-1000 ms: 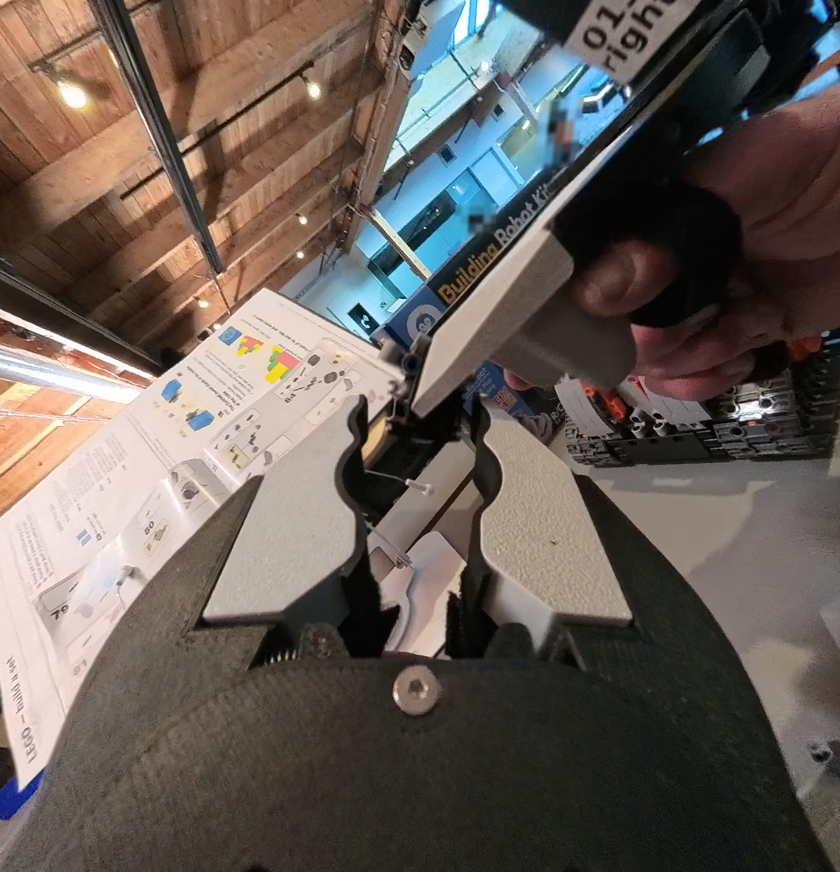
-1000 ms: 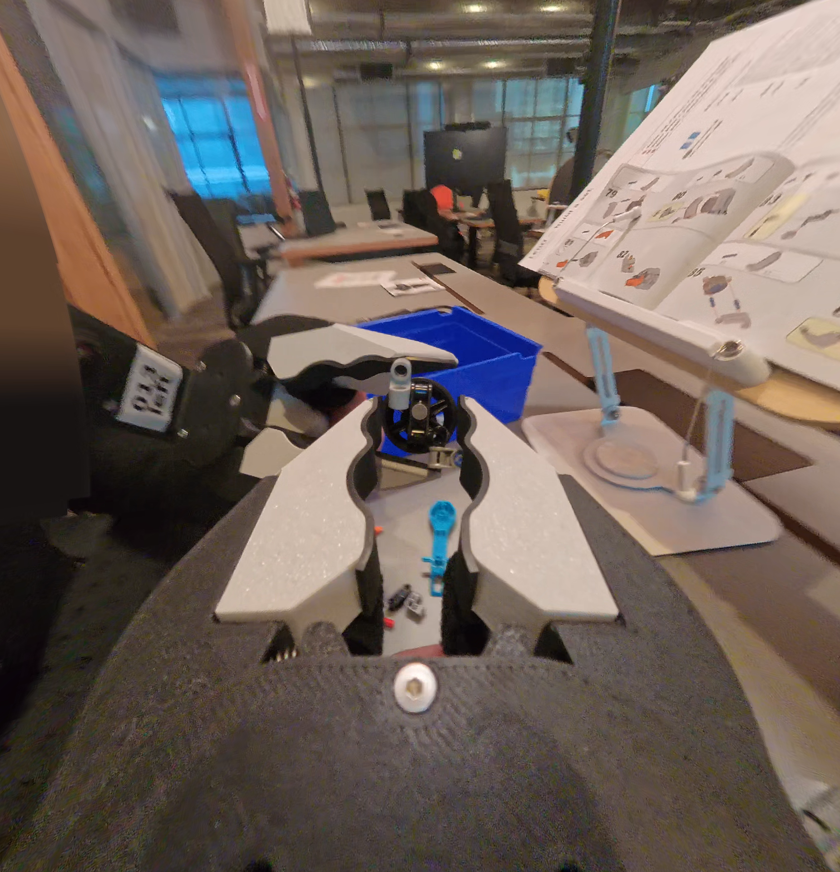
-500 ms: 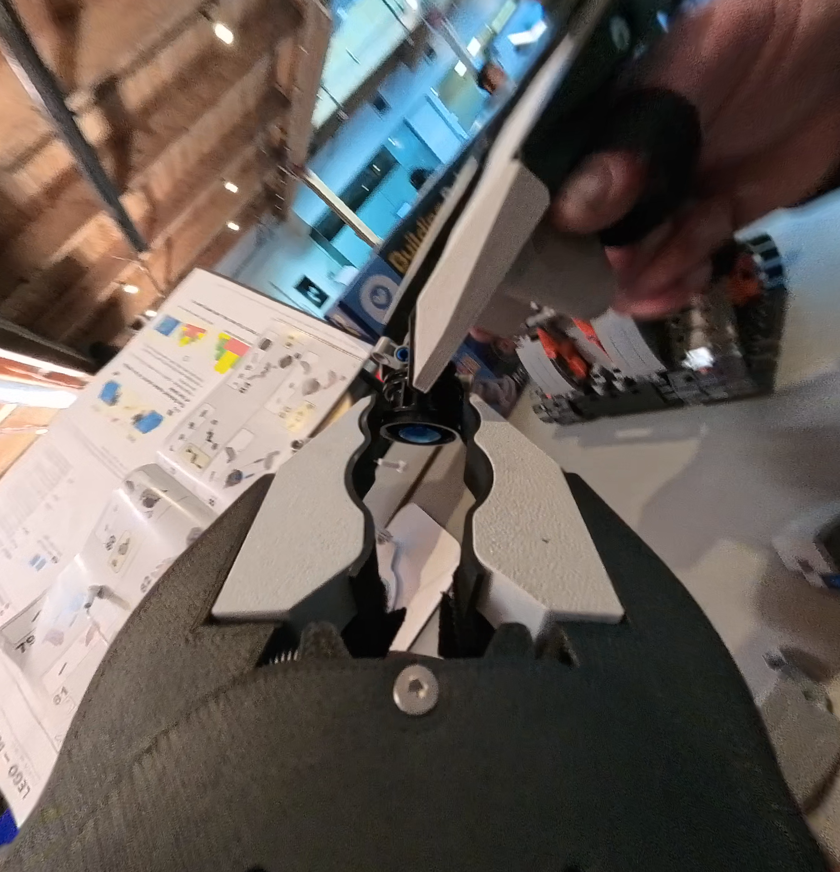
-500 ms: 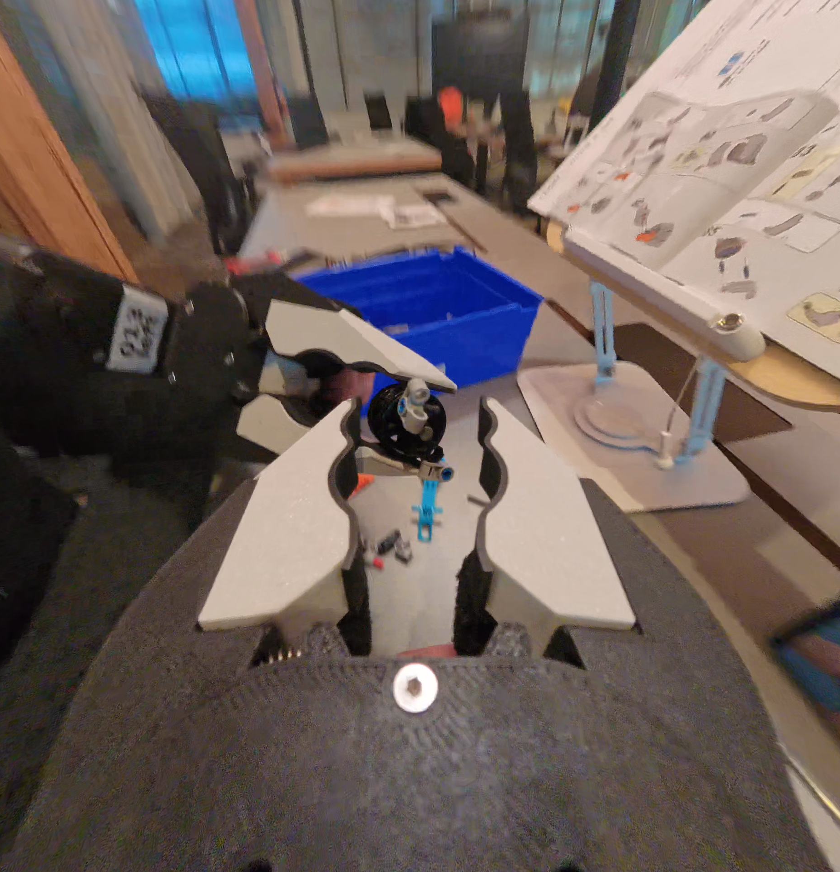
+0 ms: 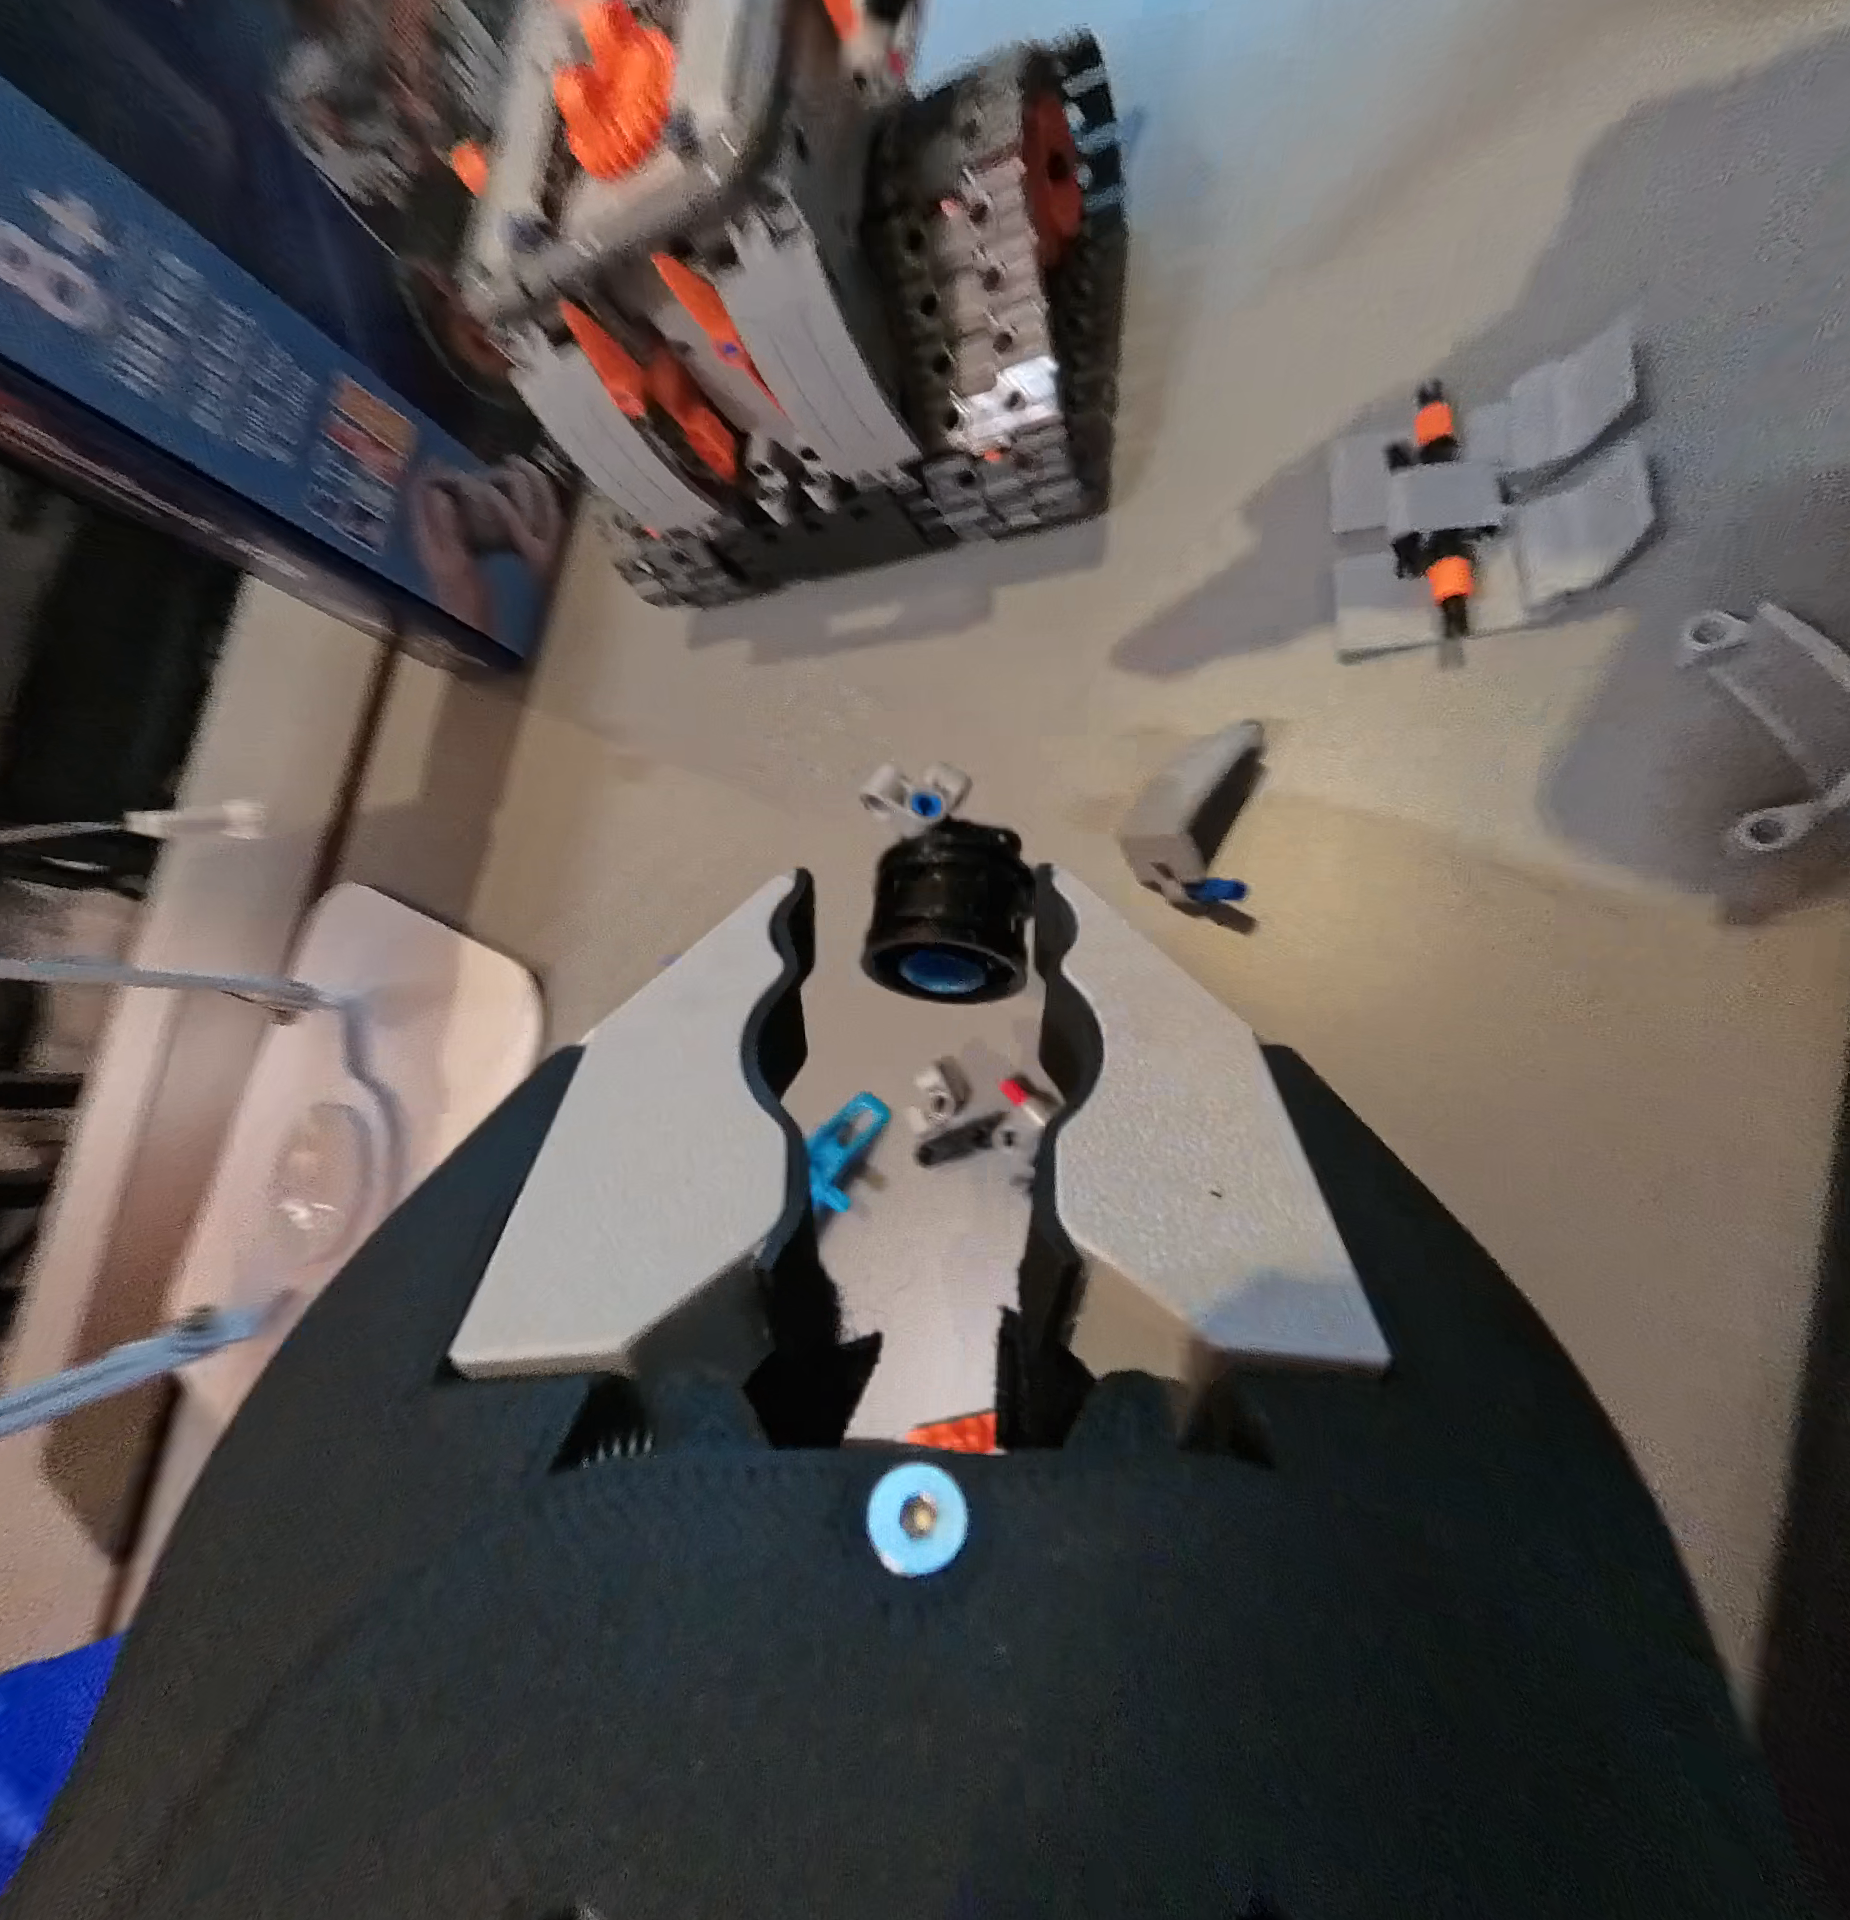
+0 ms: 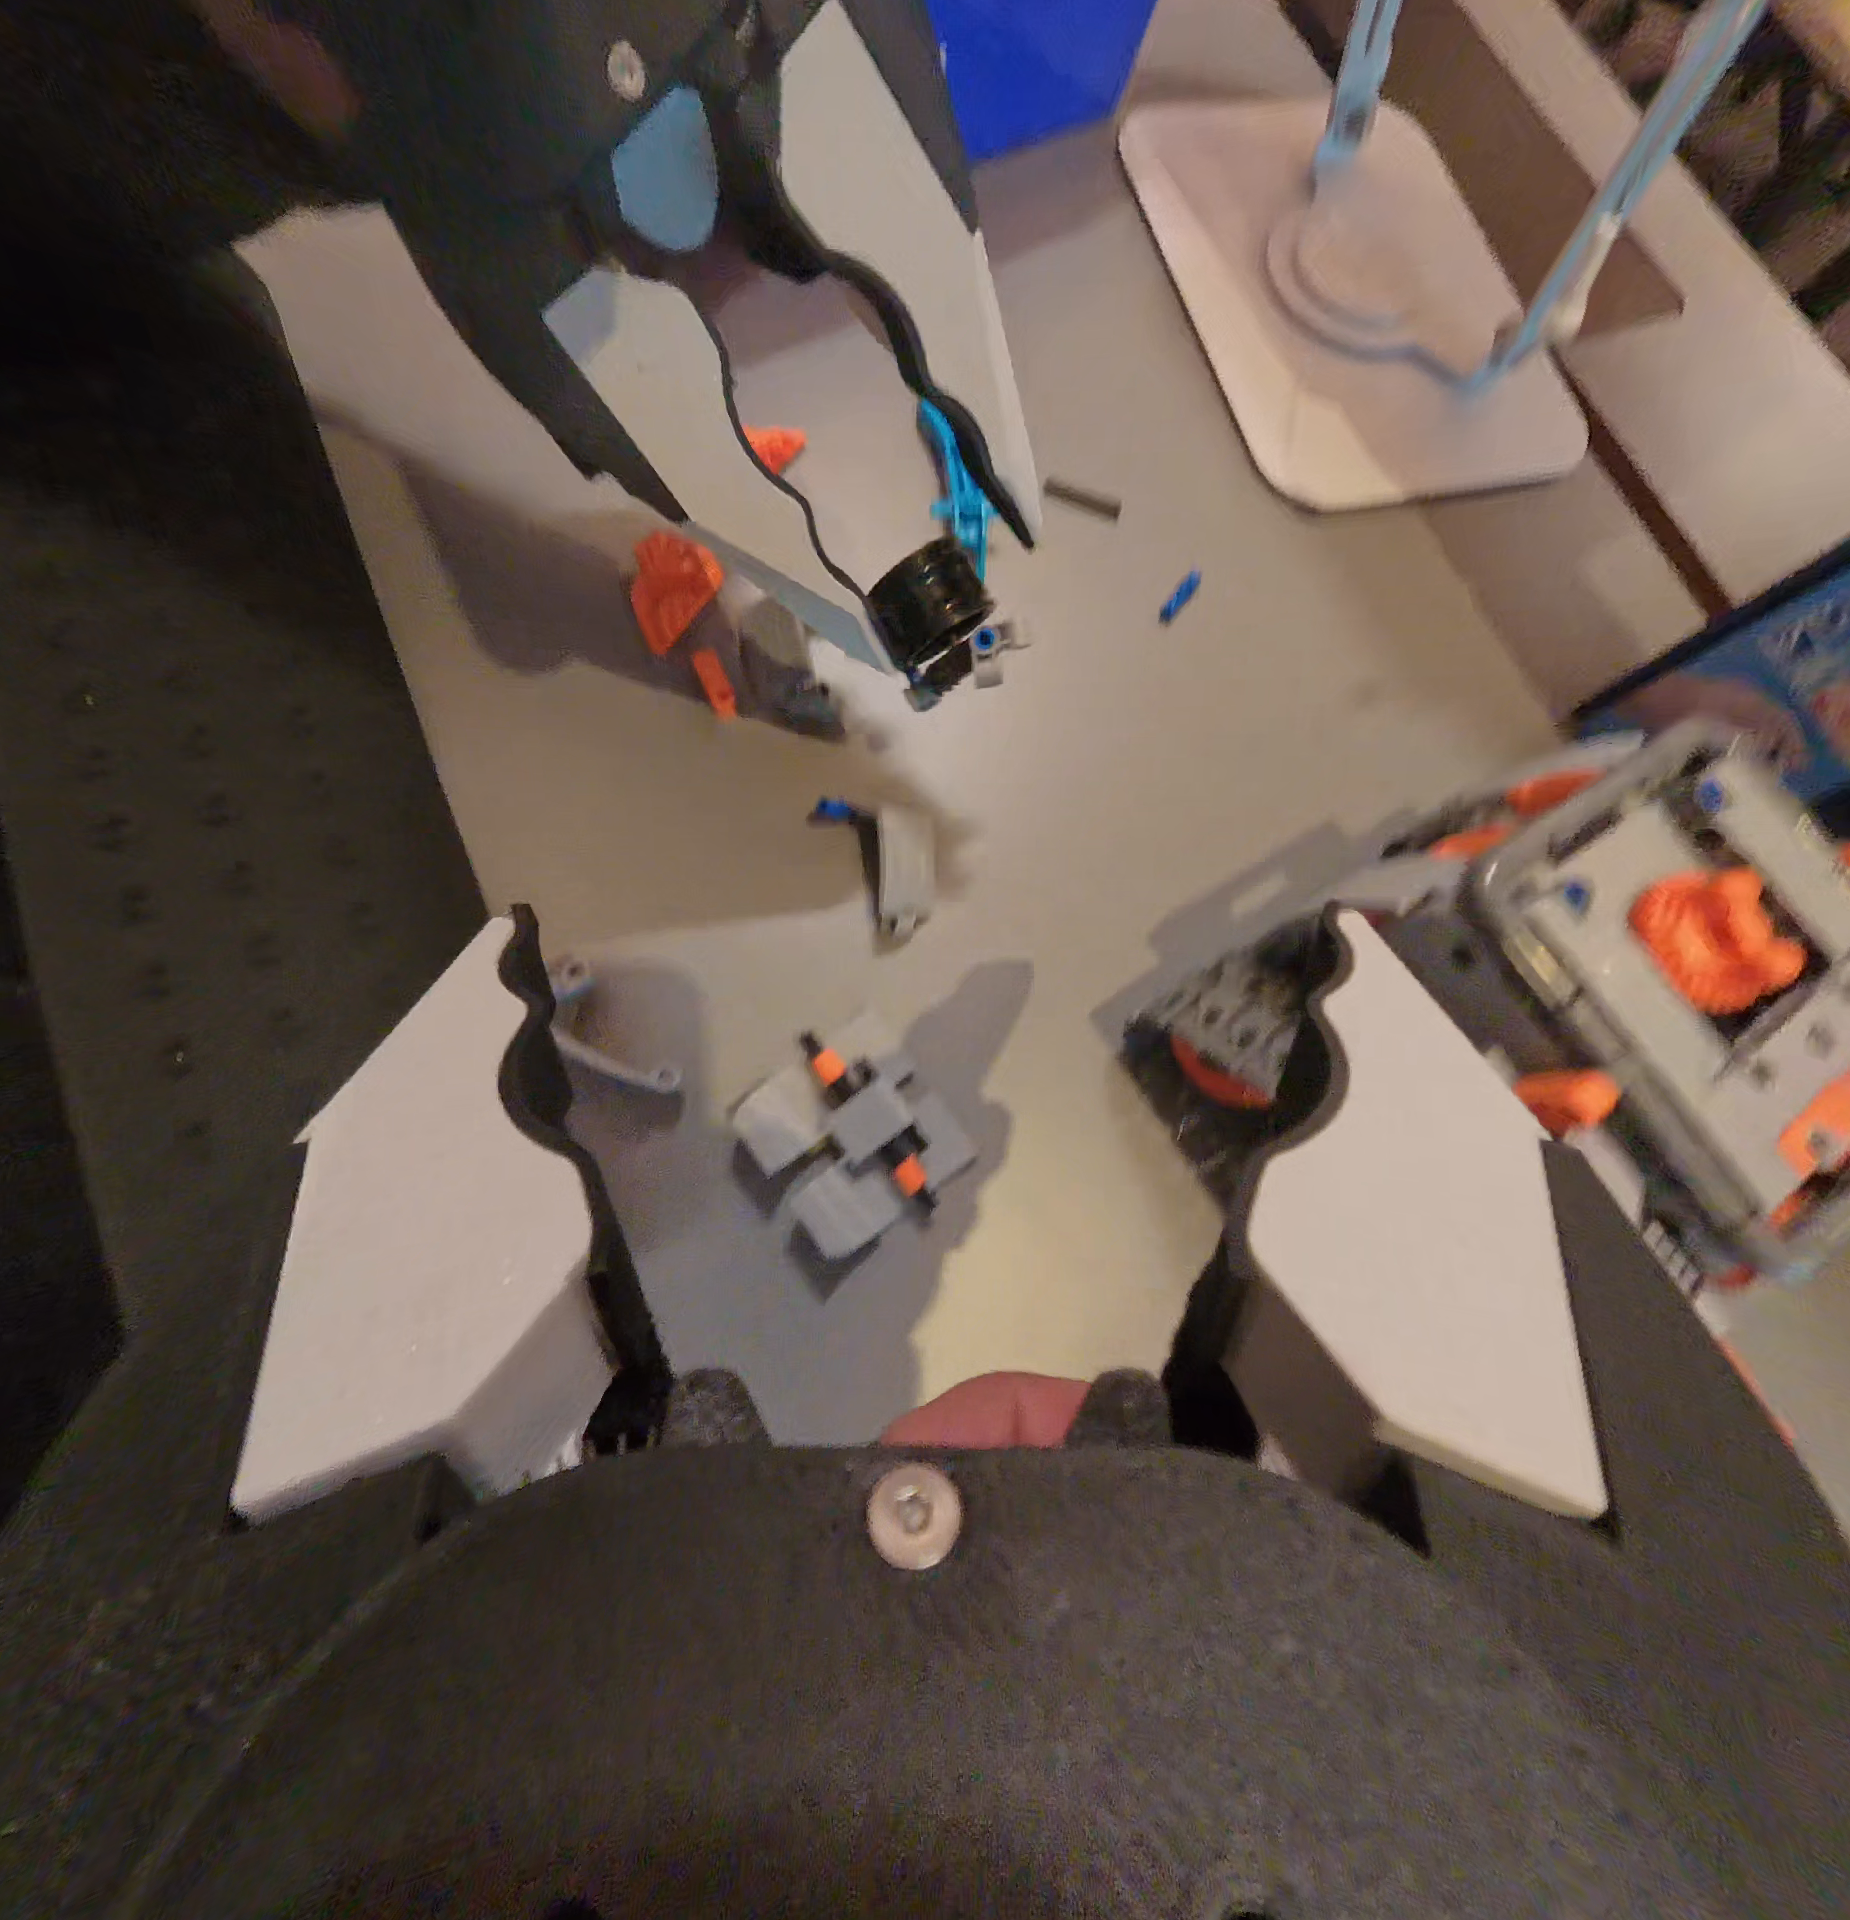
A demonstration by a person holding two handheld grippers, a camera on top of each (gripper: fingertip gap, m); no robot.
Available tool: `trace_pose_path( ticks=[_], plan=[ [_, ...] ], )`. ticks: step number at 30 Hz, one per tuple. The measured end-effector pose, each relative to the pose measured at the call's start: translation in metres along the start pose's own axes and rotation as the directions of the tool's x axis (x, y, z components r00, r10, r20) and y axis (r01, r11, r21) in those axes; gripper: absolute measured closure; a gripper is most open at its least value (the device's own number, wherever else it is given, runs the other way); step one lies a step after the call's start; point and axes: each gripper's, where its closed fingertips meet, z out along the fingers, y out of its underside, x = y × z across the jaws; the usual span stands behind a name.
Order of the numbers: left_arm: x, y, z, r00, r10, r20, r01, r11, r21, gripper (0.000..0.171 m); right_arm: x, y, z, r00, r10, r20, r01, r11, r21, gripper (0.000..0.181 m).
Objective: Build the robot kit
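Observation:
My left gripper point(image 5: 921, 894) is shut on a black wheel point(image 5: 947, 925) with a blue hub. A small grey connector with a blue pin point(image 5: 916, 800) sits on its far side. It holds the wheel above the grey table point(image 5: 1420, 1039). The right wrist view shows that gripper point(image 6: 942, 592) and the wheel point(image 6: 931, 613) from the other side. My right gripper point(image 6: 926, 925) is wide open and empty, above a small grey panel assembly with orange pins point(image 6: 859, 1132) and a curved grey panel point(image 6: 900, 873).
A grey and orange tracked model point(image 5: 827, 343) stands at the back, next to a blue box point(image 5: 173, 343). It is on the right in the right wrist view point(image 6: 1679, 997). Loose pieces point(image 5: 962, 1122), a light blue part point(image 5: 843, 1138), a book stand base point(image 6: 1347, 312) and a blue bin point(image 6: 1025, 62) are around. There is about 11 cm between the tips of the two grippers.
My right gripper let go of the wheel, opened wide and drew away. My left gripper closed on the wheel. Both views have tipped down toward the table.

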Motion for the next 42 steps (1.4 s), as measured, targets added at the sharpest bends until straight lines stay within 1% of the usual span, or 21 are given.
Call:
trace_pose_path(
  ticks=[2, 4, 6, 7, 8, 9, 10, 12, 14, 16, 18, 19, 20, 22, 23, 25, 29, 31, 33, 36, 42],
  plan=[
    [0.016, 0.011, 0.008, 0.996, -0.036, -0.086, 0.031, 0.998, -0.058, 0.115, -0.006, 0.026, -0.001, 0.999, 0.041, -0.002, -0.041, 0.997, -0.062, 0.041],
    [0.026, 0.017, 0.017, 0.988, -0.069, -0.138, 0.055, 0.993, -0.107, 0.097, 0.001, 0.058, 0.001, 0.995, 0.087, -0.051, -0.094, 0.986, -0.137, 0.038],
    [0.03, 0.017, 0.024, 0.985, -0.085, -0.151, 0.067, 0.991, -0.119, 0.093, 0.004, 0.084, 0.003, 0.982, 0.183, -0.035, -0.187, 0.967, -0.172, 0.031],
    [0.032, 0.018, 0.026, 0.982, -0.095, -0.163, 0.075, 0.989, -0.126, 0.086, 0.009, 0.096, 0.004, 0.976, 0.214, -0.042, -0.218, 0.958, -0.184, 0.026],
    [0.033, 0.019, 0.025, 0.978, -0.108, -0.176, 0.085, 0.987, -0.135, 0.084, 0.016, 0.104, 0.002, 0.969, 0.241, -0.058, -0.248, 0.953, -0.176, 0.026],
    [0.032, 0.019, 0.023, 0.976, -0.122, -0.178, 0.099, 0.986, -0.137, 0.078, 0.022, 0.109, 0.001, 0.961, 0.269, -0.063, -0.276, 0.949, -0.154, 0.026],
    [0.03, 0.016, 0.019, 0.974, -0.141, -0.176, 0.121, 0.985, -0.12, 0.072, 0.027, 0.116, -0.001, 0.957, 0.282, -0.069, -0.29, 0.945, -0.151, 0.026],
    [0.028, 0.012, 0.01, 0.965, -0.185, -0.188, 0.168, 0.981, -0.1, 0.069, 0.043, 0.132, -0.002, 0.956, 0.263, -0.129, -0.282, 0.945, -0.167, 0.026],
    [0.03, 0.013, 0.003, 0.958, -0.218, -0.185, 0.203, 0.975, -0.094, 0.067, 0.049, 0.141, 0.001, 0.951, 0.286, -0.122, -0.304, 0.937, -0.174, 0.026],
    [0.038, 0.021, 0.001, 0.951, -0.244, -0.19, 0.224, 0.967, -0.122, 0.063, 0.055, 0.152, 0.012, 0.949, 0.286, -0.134, -0.308, 0.933, -0.187, 0.028],
    [0.043, 0.032, 0.002, 0.953, -0.251, -0.172, 0.226, 0.962, -0.15, 0.061, 0.053, 0.154, 0.019, 0.951, 0.29, -0.112, -0.305, 0.937, -0.17, 0.026],
    [0.046, 0.037, 0.002, 0.951, -0.258, -0.172, 0.231, 0.959, -0.164, 0.061, 0.054, 0.154, 0.017, 0.951, 0.288, -0.113, -0.304, 0.938, -0.164, 0.029],
    [0.046, 0.04, 0.002, 0.951, -0.265, -0.162, 0.238, 0.957, -0.167, 0.062, 0.056, 0.154, 0.015, 0.947, 0.295, -0.125, -0.313, 0.936, -0.159, 0.037],
    [0.05, 0.04, 0.0, 0.94, -0.293, -0.175, 0.267, 0.951, -0.158, 0.063, 0.064, 0.16, 0.012, 0.93, 0.32, -0.179, -0.35, 0.921, -0.172, 0.026],
    [0.053, 0.04, 0.0, 0.935, -0.302, -0.184, 0.276, 0.949, -0.155, 0.063, 0.063, 0.164, 0.012, 0.92, 0.35, -0.179, -0.381, 0.905, -0.19, 0.026],
    [0.055, 0.041, 0.0, 0.933, -0.306, -0.191, 0.278, 0.947, -0.159, 0.064, 0.064, 0.165, 0.011, 0.912, 0.359, -0.198, -0.395, 0.899, -0.188, 0.026],
    [0.055, 0.046, 0.007, 0.931, -0.326, -0.165, 0.295, 0.938, -0.183, 0.064, 0.072, 0.168, 0.007, 0.835, 0.439, -0.332, -0.506, 0.849, -0.153, 0.026],
    [0.057, 0.047, 0.01, 0.932, -0.323, -0.161, 0.293, 0.938, -0.187, 0.064, 0.074, 0.168, 0.007, 0.831, 0.452, -0.324, -0.506, 0.857, -0.101, 0.026],
    [0.061, 0.046, 0.012, 0.932, -0.321, -0.166, 0.289, 0.938, -0.192, 0.066, 0.082, 0.164, 0.008, 0.851, 0.422, -0.313, -0.456, 0.889, -0.04, 0.027],
    [0.061, 0.042, 0.012, 0.936, -0.315, -0.154, 0.286, 0.94, -0.189, 0.068, 0.095, 0.173, 0.005, 0.803, 0.481, -0.352, -0.525, 0.85, -0.034, 0.026],
    [0.064, 0.037, 0.011, 0.933, -0.327, -0.147, 0.302, 0.938, -0.171, 0.07, 0.094, 0.173, 0.005, 0.81, 0.475, -0.346, -0.517, 0.855, -0.037, 0.026]
  ],
)
